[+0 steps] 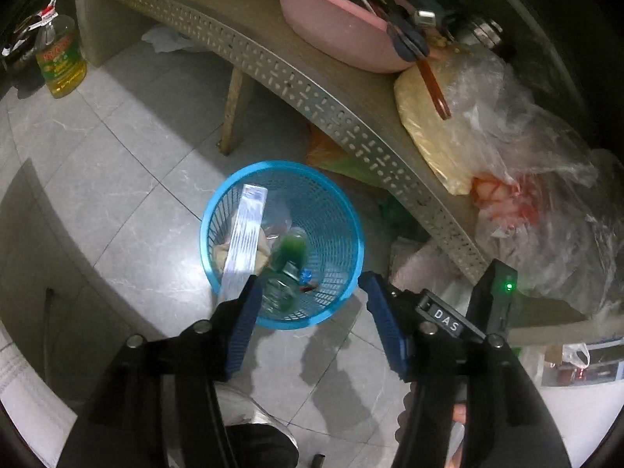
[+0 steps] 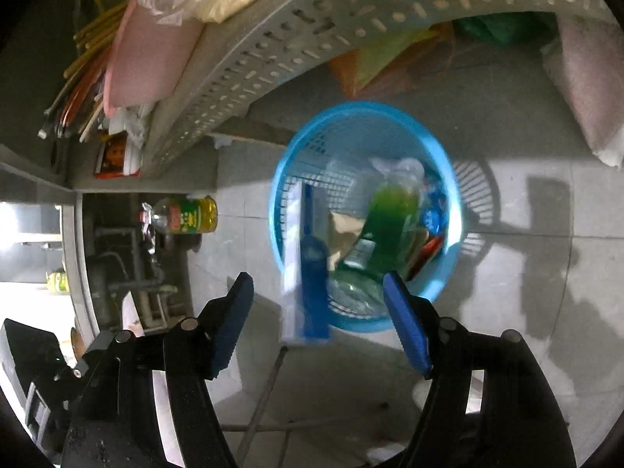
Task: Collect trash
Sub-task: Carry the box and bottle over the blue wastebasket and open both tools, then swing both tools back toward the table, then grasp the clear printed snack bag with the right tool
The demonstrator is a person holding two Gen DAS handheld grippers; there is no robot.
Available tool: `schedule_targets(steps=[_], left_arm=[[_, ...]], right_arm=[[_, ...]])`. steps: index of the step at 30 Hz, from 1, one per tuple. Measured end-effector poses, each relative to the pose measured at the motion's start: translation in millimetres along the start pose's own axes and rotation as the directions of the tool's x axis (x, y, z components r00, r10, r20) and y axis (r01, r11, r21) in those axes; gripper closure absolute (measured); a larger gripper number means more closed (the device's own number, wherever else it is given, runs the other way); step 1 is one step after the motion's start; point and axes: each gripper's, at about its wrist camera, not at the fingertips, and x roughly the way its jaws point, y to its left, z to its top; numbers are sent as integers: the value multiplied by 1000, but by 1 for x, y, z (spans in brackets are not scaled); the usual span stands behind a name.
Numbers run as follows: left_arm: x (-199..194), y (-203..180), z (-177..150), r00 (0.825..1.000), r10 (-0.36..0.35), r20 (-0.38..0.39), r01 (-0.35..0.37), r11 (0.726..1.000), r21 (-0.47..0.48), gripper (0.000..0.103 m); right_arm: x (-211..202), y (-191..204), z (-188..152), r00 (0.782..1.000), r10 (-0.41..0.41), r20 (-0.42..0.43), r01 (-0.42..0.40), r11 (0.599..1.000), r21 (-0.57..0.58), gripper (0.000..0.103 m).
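Trash basket (image 1: 343, 210): one bottle (image 1: 286, 261), one box (image 1: 243, 238) | both jaws open, empty

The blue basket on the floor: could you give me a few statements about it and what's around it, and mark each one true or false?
1. The blue basket stands on the tiled floor beside the table. True.
2. The basket is empty. False: it holds a green bottle, a long white box and other scraps.
3. The left gripper is clamped on a piece of trash. False: its fingers are apart with nothing between them.
4. The right gripper is open as well. True.
5. A pink basin sits on the table. True.
6. The oil bottle lies inside the basket. False: it stands on the floor, apart from the basket.
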Motion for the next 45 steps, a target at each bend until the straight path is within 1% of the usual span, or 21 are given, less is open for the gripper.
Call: schedule_targets(steps=[5, 10, 13, 16, 19, 21, 23, 24, 26, 27, 28, 29, 30, 31, 33, 34, 35, 37, 40, 42, 45], left_arm=[[-21, -1, -19, 1000, -17, 14, 16, 1000, 23, 48], [-67, -4, -49, 997, -41, 67, 38, 998, 44, 48], [-117, -1, -79, 988, -55, 144, 49, 998, 46, 48], [-167, 5, -115, 969, -44, 243, 35, 999, 40, 42], [-220, 24, -168, 939, -10, 344, 11, 1000, -1, 41], [-250, 44, -204, 915, 39, 401, -25, 999, -41, 41], [-281, 73, -245, 878, 155, 452, -106, 986, -131, 41], [-297, 91, -268, 850, 232, 473, -156, 969, -193, 41], [-316, 120, -296, 804, 344, 484, -224, 931, -289, 41], [-323, 136, -309, 784, 402, 473, -260, 905, -337, 41], [-329, 160, -323, 763, 481, 431, -307, 857, -413, 41], [-333, 179, -335, 751, 527, 398, -327, 820, -470, 41], [-334, 193, -343, 746, 547, 381, -327, 798, -505, 45], [-336, 215, -355, 747, 565, 349, -313, 763, -566, 47], [-336, 237, -370, 758, 574, 311, -290, 723, -627, 55], [-338, 242, -376, 763, 566, 313, -270, 719, -640, 56], [-339, 245, -384, 772, 543, 331, -235, 727, -645, 57], [-340, 239, -391, 786, 490, 376, -171, 757, -630, 57], [-334, 229, -397, 800, 444, 404, -130, 785, -605, 57], [-325, 220, -400, 819, 405, 407, -107, 803, -586, 64], [-305, 207, -401, 839, 405, 364, -143, 809, -570, 77]], right_arm=[[-12, -8, -7, 1000, -20, 1, 20, 999, -32, 36], [-37, 2, -29, 999, -50, 9, 51, 990, -131, 36], [-50, 14, -45, 999, -51, 10, 52, 982, -182, 35], [-70, 32, -63, 1000, -13, 13, 16, 966, -256, 30], [-90, 57, -83, 999, 41, -4, -40, 940, -338, 29], [-99, 79, -98, 996, 85, -42, -94, 912, -400, 29], [-104, 98, -113, 989, 117, -93, -146, 881, -450, 29], [-106, 111, -124, 981, 139, -133, -187, 855, -484, 29], [-106, 137, -150, 959, 178, -222, -271, 804, -528, 29], [-104, 145, -160, 949, 186, -257, -300, 787, -539, 29], [-101, 155, -173, 936, 185, -299, -329, 764, -555, 29], [-96, 168, -192, 921, 178, -347, -360, 730, -580, 29], [-93, 176, -204, 911, 171, -375, -379, 707, -597, 29], [-89, 184, -217, 903, 161, -399, -393, 686, -613, 29], [-78, 203, -247, 885, 119, -449, -417, 628, -657, 29], [-73, 212, -258, 878, 98, -469, -426, 607, -670, 29], [-64, 223, -274, 863, 66, -500, -443, 575, -688, 29], [-51, 240, -292, 849, 32, -527, -460, 535, -708, 29], [-23, 268, -321, 809, -14, -588, -508, 486, -711, 28], [2, 282, -339, 783, -63, -618, -519, 482, -706, 28], [35, 294, -362, 762, -148, -630, -504, 477, -721, 32]])
